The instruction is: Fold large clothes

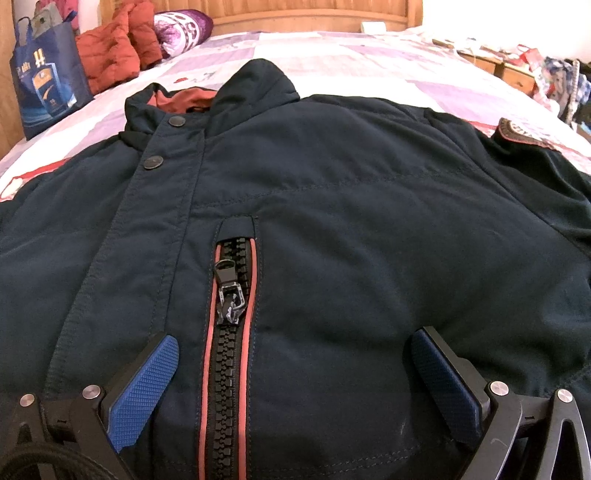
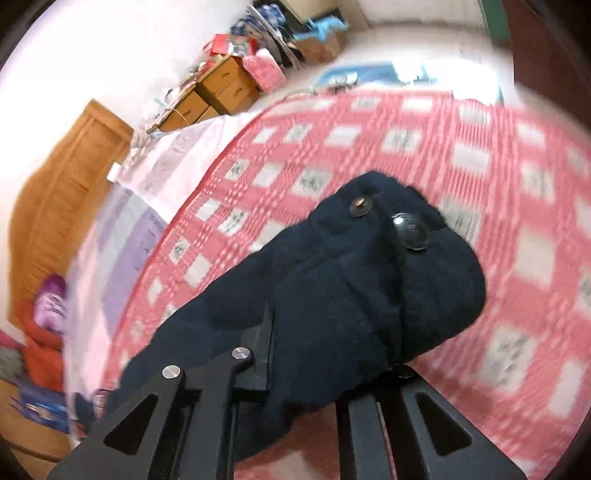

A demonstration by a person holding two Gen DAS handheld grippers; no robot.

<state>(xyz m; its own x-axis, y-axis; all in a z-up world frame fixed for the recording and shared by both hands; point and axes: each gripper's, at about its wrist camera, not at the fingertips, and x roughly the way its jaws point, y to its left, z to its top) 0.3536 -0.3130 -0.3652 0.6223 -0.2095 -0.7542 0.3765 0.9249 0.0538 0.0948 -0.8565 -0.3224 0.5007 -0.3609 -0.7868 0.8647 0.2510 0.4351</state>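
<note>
Jacket (image 1: 332,221): dark navy, lying front-up and spread across the bed (image 1: 369,62), collar toward the wooden headboard (image 1: 314,11).
Zipper (image 1: 225,369): black chunky teeth with red piping, running down the jacket's front; its pull lies on the teeth just below the top end.
Snaps (image 1: 153,161): two round metal ones on the placket, left of the zipper and near the collar.
Left gripper (image 1: 295,369): hovering over the jacket's chest, jaws released and spread wide, blue pads (image 1: 144,387) either side of the zipper, nothing between them.
Right gripper (image 2: 325,354): jaws clenched on a bunched part of the jacket, a cuff-like end with two dark buttons (image 2: 410,232), raised clear of the pink checked cover (image 2: 406,140) on the bed; picture blurred.
Blue bag (image 1: 48,81): standing beyond the jacket's collar, at the bed's left edge.
Orange garment (image 1: 118,48): heaped just beside the blue bag, near the headboard.
Wooden drawers (image 2: 218,92): beside the bed, well apart from the jacket.
</note>
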